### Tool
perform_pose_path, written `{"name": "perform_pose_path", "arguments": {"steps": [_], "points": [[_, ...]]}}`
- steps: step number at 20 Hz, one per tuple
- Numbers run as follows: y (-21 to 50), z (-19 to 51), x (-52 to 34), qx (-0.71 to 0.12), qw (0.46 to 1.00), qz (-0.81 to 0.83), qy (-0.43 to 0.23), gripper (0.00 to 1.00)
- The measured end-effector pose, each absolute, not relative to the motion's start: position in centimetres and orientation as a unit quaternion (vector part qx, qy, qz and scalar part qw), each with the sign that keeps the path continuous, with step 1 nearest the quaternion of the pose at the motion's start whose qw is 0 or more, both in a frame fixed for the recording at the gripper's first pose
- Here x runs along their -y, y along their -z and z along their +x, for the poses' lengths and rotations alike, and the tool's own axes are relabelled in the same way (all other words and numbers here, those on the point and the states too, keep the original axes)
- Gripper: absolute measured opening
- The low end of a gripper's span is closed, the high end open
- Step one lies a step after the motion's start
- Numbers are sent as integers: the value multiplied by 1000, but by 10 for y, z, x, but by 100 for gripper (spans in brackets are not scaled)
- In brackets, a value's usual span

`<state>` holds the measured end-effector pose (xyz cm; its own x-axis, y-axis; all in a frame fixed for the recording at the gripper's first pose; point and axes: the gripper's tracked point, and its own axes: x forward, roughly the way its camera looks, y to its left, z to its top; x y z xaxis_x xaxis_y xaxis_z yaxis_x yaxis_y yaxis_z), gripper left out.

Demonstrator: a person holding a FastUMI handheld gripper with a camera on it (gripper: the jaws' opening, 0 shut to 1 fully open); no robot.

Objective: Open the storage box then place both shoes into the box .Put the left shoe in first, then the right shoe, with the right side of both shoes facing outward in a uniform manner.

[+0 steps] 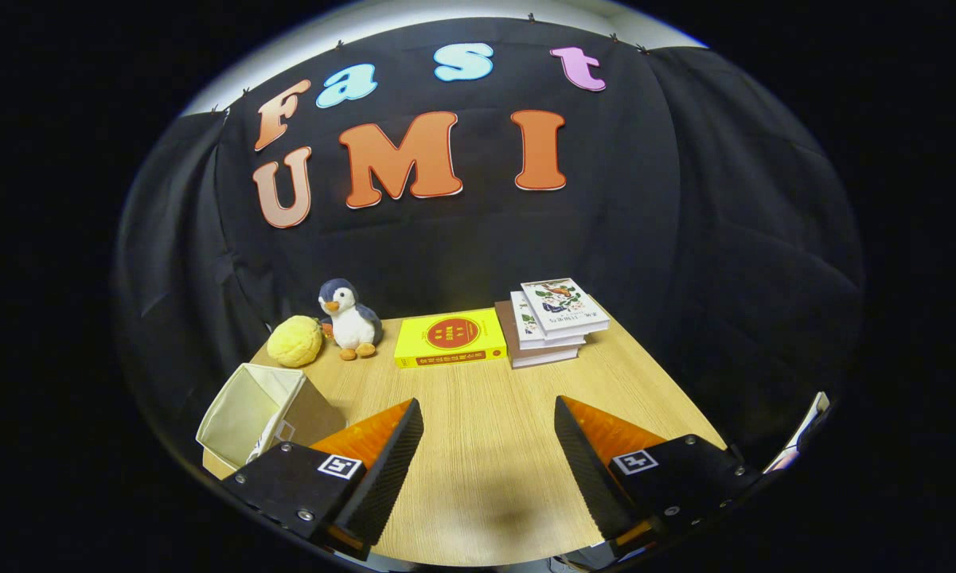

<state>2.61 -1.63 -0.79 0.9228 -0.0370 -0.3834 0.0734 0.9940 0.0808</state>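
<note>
- The claw (pixel 489 414) hangs above the wooden surface (pixel 485 477) with its fingers spread wide, nothing between them but bare wood.
- The storage box (pixel 251 414), pale fabric with its open top showing, sits on the surface just beside the left finger, tilted (its far rim leans toward the wall).
- Beyond the box, a yellow plush ball (pixel 294 341) rests near the back edge, touching or almost touching a plush penguin (pixel 350 320) that stands upright.
- Well ahead of the fingers lies a yellow book (pixel 450 337), flat.
- Just beside it, a stack of books (pixel 553 322) is piled unevenly.
</note>
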Motion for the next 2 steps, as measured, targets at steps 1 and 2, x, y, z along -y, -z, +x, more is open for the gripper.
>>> {"name": "perform_pose_path", "arguments": {"steps": [1,2], "points": [[6,26,16,-194,980,46,24,98],[7,27,17,-193,980,45,20,98]]}}
